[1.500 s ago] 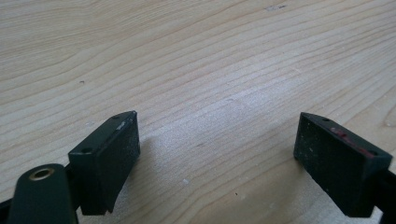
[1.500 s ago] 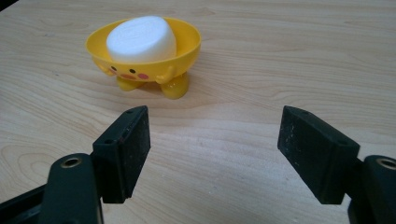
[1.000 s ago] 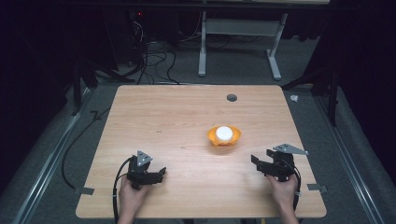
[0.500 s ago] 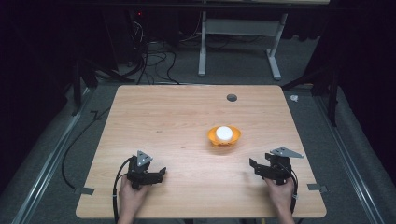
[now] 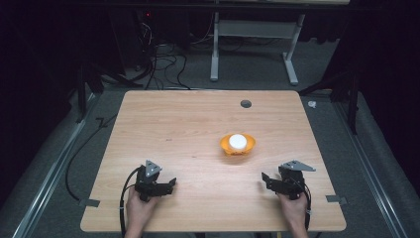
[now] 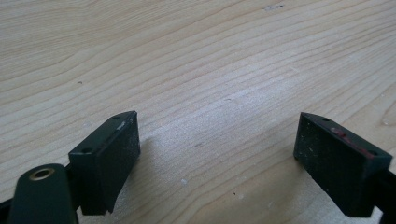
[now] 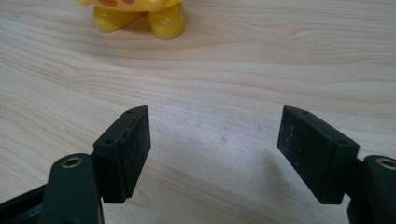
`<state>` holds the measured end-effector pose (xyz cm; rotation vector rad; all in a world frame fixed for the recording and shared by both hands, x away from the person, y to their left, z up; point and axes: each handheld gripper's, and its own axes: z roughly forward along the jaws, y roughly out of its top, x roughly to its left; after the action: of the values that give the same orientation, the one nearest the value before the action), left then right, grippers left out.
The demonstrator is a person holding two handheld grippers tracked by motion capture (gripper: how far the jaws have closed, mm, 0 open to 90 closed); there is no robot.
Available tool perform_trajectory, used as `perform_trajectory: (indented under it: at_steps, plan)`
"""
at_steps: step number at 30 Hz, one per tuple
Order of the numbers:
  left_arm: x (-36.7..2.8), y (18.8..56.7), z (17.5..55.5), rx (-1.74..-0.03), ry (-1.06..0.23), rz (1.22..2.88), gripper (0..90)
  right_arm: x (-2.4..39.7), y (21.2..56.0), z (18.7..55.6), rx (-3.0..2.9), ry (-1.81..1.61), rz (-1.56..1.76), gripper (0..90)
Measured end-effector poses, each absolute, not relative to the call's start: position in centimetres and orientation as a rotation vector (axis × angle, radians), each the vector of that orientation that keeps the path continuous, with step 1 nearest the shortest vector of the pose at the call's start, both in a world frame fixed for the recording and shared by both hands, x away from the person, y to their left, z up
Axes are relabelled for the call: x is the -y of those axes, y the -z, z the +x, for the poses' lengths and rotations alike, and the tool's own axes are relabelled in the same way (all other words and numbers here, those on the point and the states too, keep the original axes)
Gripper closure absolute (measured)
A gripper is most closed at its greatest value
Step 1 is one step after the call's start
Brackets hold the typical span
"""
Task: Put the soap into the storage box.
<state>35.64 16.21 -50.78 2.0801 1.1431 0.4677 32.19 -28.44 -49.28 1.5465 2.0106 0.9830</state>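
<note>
On the wooden table (image 5: pixel 198 124), both the left gripper (image 5: pixel 170 184) and right gripper (image 5: pixel 265 179) gape apart; the yellow toy (image 5: pixel 237 144) sits at the right gripper's eleven o'clock.

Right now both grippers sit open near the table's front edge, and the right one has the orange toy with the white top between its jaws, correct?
Not quite. The right gripper is open with bare wood between its jaws; the orange toy with the white top stands apart, farther up the wooden table, as the right gripper view shows. The left gripper is open near the front edge too.
</note>
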Motion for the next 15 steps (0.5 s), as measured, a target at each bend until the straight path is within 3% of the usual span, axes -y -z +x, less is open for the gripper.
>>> perform_trajectory:
  at_steps: [15]
  plan:
    - [-16.2, 50.8, 35.6, -1.141, -0.467, 2.081, 14.9, 27.0, 50.1, 31.9, -2.066, -0.866, 1.477, 25.8]
